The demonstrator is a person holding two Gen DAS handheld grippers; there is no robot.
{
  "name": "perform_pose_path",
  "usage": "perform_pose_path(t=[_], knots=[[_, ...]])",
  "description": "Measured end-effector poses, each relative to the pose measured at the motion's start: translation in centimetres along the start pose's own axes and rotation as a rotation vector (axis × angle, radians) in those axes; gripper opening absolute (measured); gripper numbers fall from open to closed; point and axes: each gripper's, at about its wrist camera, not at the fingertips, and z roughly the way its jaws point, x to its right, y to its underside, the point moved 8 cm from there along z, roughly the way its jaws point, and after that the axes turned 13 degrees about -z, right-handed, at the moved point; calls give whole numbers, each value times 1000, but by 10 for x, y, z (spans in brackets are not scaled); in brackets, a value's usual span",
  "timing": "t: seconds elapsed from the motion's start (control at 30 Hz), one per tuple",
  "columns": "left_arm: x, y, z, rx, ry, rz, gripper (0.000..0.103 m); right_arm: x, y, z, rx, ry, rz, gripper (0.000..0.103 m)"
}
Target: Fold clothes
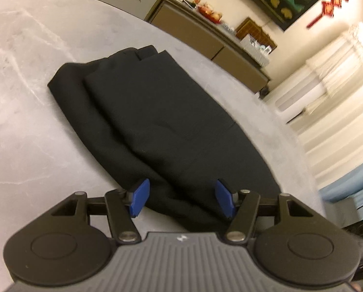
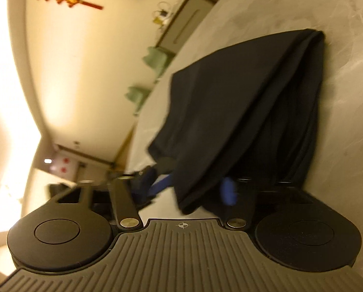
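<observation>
A folded black garment is laid mid-frame on the grey surface. The left gripper is held spread over its near end; the right gripper's fingers are clenched on a lifted fold.

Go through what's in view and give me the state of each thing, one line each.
Black garment: partly folded in layers, lying on the table, near end by the grippers.
Left gripper: open, blue pads apart over the garment's near end, not pressing it.
Right gripper: blurred, fabric edge draped between its blue pads; whether it is gripped cannot be told.
Grey marble-look table: carrying the garment.
</observation>
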Motion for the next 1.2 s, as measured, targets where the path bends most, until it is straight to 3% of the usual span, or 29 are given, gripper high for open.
perform_pose_path(t=[0.1,0.2,0.37,0.47,0.5,0.53,0.57,0.6,0.63,0.73,0.93,1.07,1.2], knots=[[-9,-7,-8,31,9,-53,62,0,5,-7,16,16,-23,2],[-25,-18,-17,68,12,-130,62,-4,21,-30,6,10,-72,0],[-41,-31,-18,86,-9,-183,63,28,33,-40,-18,78,-55,0],[-36,-30,-20,89,11,-174,63,18,31,-38,-11,-27,-3,7],[-35,-30,-20,92,15,-168,65,9,31,-37,-11,-68,-5,15],[-34,-31,-21,96,15,-163,65,2,32,-36,-18,-97,-8,26],[-33,-31,-21,99,16,-159,65,-5,32,-30,-24,-113,-9,60],[-34,-32,-18,98,18,-159,65,-11,32,-21,-26,-123,-10,79],[-36,-32,-14,95,21,-161,65,-14,33,-16,-27,-122,-14,82],[-34,-35,-9,84,30,-154,65,-17,34,-9,-15,-100,-10,83],[-23,-34,-4,77,37,-96,65,-18,20,-6,88,-63,43,83],[-36,-40,0,81,14,-141,65,-25,13,-3,142,-83,102,82],[-49,-45,4,77,13,-176,65,-39,17,0,139,-129,132,78]])
